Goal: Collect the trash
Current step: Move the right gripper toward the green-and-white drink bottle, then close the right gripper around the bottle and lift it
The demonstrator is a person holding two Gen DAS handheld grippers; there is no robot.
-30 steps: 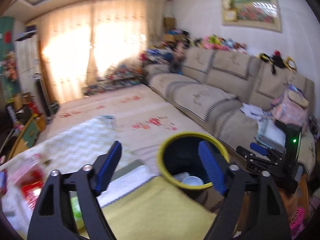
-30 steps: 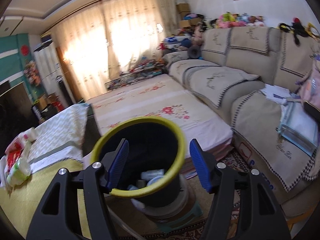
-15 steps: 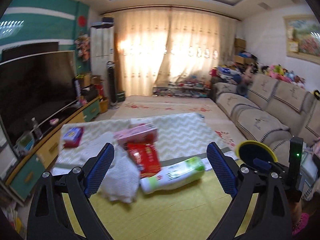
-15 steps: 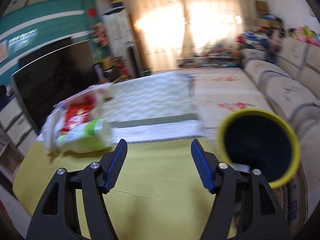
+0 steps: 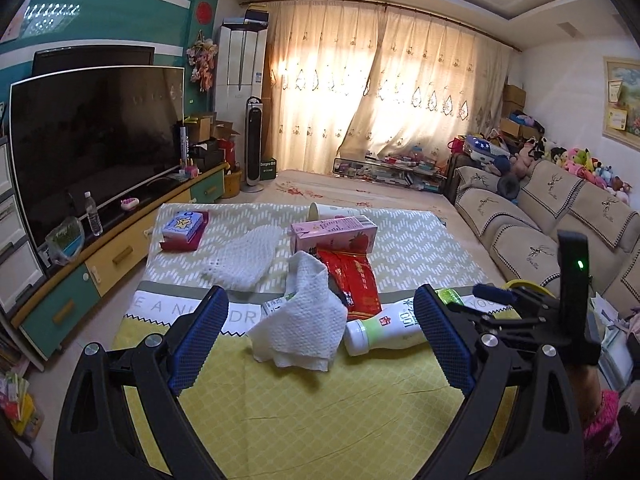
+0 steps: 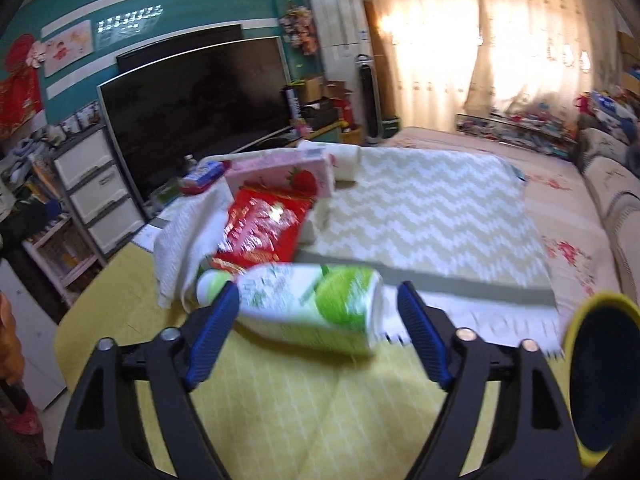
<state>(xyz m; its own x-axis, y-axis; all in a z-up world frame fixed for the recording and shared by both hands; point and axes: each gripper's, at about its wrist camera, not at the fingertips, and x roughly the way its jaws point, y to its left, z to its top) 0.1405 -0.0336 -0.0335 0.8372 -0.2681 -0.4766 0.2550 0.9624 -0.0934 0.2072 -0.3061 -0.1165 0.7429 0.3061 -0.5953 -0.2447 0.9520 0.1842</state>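
Note:
Trash lies on the cloth-covered table [image 5: 280, 412]: a crumpled paper towel [image 5: 304, 320], a white-and-green bottle [image 5: 384, 328] on its side, a red packet [image 5: 356, 280], a pink strawberry carton [image 5: 332, 234], a white mesh cloth [image 5: 244, 260] and a small blue-and-red box [image 5: 184, 226]. My left gripper [image 5: 320, 340] is open, just short of the paper towel. My right gripper [image 6: 318, 312] has its jaws opening around the bottle [image 6: 312, 308], with the pads not pressing on it. The yellow-rimmed dark bin [image 6: 600, 296] stands at the right.
A paper cup [image 5: 332, 211] lies at the table's far side. A large TV [image 5: 92, 144] on a low cabinet [image 5: 120, 252] runs along the left. The sofa [image 5: 560, 216] lines the right, past a floral floor mat [image 6: 568, 216].
Both views have swung from the bin and sofa to the table with the trash. The right jaws have widened and come up to the bottle. The left jaws spread wider.

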